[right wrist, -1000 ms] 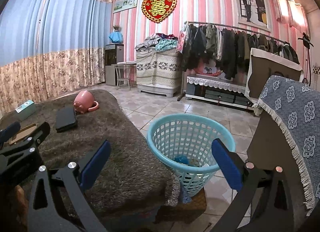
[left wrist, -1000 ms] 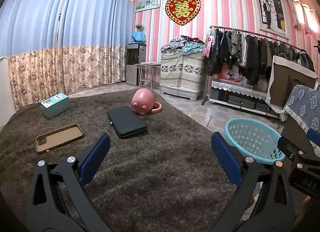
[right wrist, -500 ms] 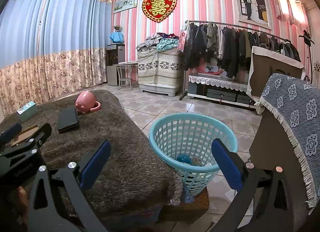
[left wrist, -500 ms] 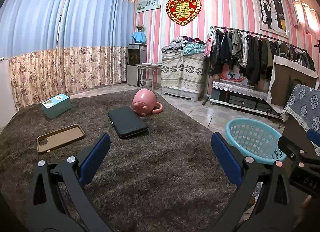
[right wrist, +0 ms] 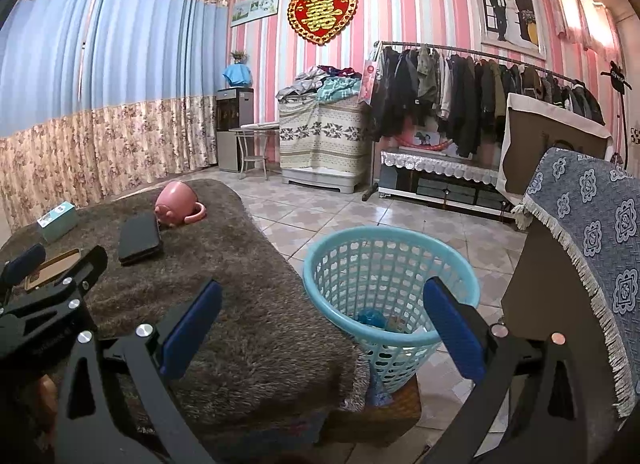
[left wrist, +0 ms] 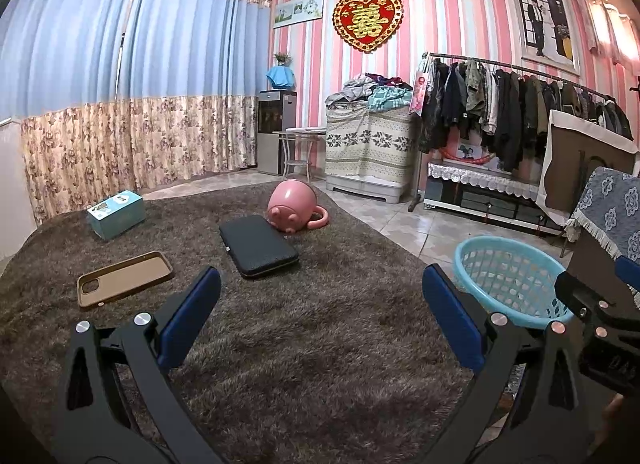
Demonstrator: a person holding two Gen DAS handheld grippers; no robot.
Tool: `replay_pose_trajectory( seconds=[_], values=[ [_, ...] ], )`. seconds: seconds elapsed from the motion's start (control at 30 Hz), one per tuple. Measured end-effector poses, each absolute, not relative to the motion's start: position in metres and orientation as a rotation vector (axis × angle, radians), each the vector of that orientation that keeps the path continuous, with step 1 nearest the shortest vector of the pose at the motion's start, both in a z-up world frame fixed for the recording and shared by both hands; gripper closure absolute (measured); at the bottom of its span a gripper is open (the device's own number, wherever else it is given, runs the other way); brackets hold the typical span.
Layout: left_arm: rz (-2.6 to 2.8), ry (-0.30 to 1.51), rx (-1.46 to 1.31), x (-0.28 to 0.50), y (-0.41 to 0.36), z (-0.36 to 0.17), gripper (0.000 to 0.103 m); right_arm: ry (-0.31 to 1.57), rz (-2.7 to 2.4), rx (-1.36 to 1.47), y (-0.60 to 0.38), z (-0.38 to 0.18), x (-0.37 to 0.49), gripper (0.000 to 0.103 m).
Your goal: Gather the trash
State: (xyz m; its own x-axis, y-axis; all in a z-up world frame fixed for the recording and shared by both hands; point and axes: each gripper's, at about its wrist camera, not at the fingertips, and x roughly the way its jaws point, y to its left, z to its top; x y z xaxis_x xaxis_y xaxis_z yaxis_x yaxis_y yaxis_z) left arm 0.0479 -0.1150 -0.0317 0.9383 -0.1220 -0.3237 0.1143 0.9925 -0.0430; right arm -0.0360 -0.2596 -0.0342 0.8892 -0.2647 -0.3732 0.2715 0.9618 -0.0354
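Left wrist view: the left gripper hangs over the brown shaggy blanket, its jaws released wide with nothing between the blue pads. Taking the black case as the landmark, the pink pig-faced cup lies tipped on its side just behind it, the brown phone case lies to its left and nearer the camera, and the teal box sits farther left and behind. The light blue trash basket stands well to the right of the black case, off the blanket's edge, and part of the right gripper shows beside the basket. Right wrist view: the right gripper points toward the trash basket, jaws likewise released and empty. Inside the basket lies some trash, a blue piece with other bits I cannot make out. The black case is far left of the basket on the blanket, with the pink cup touching or just behind it, and the left gripper shows at the frame's left edge.
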Motion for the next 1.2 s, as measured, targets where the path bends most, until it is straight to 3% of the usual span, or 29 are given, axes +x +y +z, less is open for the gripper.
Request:
replay_pose_trajectory(
  seconds=[1.2],
  values=[
    [-0.118,0.325,-0.019,0.0462,-0.1152,-0.0307,0.005,0.366,-0.268,0.024,-0.2556,-0.0292,-0.0385,0.005]
  ],
)
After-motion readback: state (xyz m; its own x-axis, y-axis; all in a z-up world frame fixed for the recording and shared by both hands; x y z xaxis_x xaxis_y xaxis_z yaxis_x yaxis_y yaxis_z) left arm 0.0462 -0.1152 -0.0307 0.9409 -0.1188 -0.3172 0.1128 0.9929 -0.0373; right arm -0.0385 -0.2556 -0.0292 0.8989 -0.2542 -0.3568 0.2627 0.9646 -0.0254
